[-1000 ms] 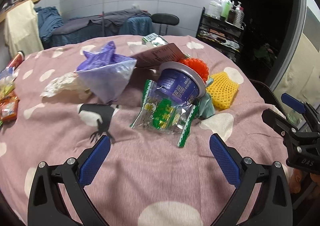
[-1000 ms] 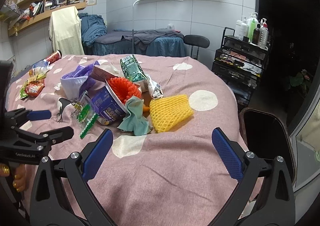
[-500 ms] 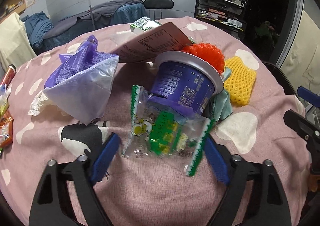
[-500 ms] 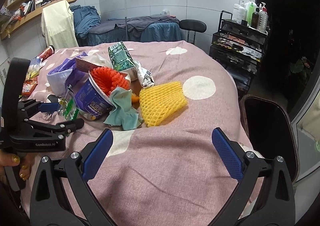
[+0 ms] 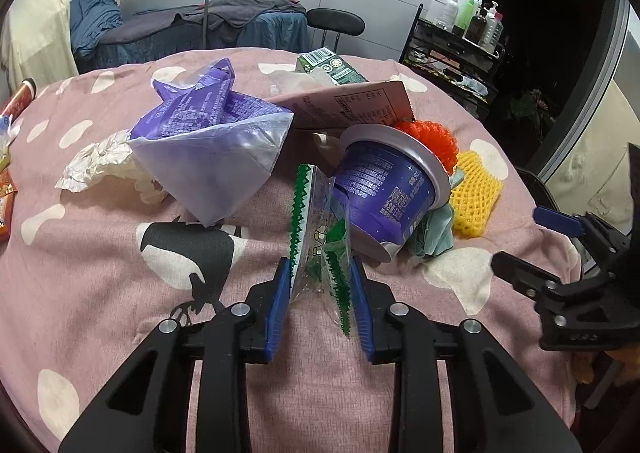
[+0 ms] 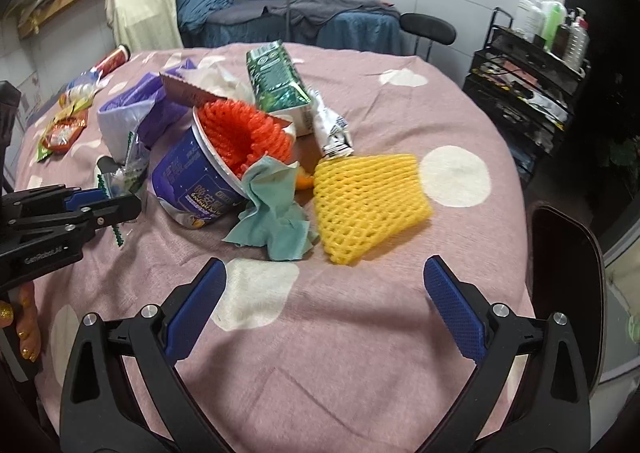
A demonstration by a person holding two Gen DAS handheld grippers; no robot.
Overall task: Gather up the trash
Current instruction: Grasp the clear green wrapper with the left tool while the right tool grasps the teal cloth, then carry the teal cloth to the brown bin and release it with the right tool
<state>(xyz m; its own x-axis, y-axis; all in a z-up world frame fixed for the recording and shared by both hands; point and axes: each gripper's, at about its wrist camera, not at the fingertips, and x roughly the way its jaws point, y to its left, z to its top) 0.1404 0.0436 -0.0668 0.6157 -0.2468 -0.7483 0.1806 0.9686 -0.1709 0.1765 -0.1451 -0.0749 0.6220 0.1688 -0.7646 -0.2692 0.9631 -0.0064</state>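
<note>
Clear plastic with green zigzag edges: the snack wrapper [image 5: 320,249] stands crumpled on the pink-clothed desk [image 5: 100,293], just in front of a tipped purple cup [image 5: 384,193]. My left tool [image 5: 320,293] has just been closing and now pinches that wrapper. My right tool [image 6: 324,305] hangs spread wide, holding nothing, near a yellow foam net [image 6: 364,201].

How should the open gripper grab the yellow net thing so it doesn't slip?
Probably by its near narrow corner. The yellow foam net lies flat on the pink cloth, pointing a tapered end toward the right gripper, whose jaws stand wide open just in front of it. Coming down from this near side, it could pinch across that end; the squashy mesh should give.
</note>
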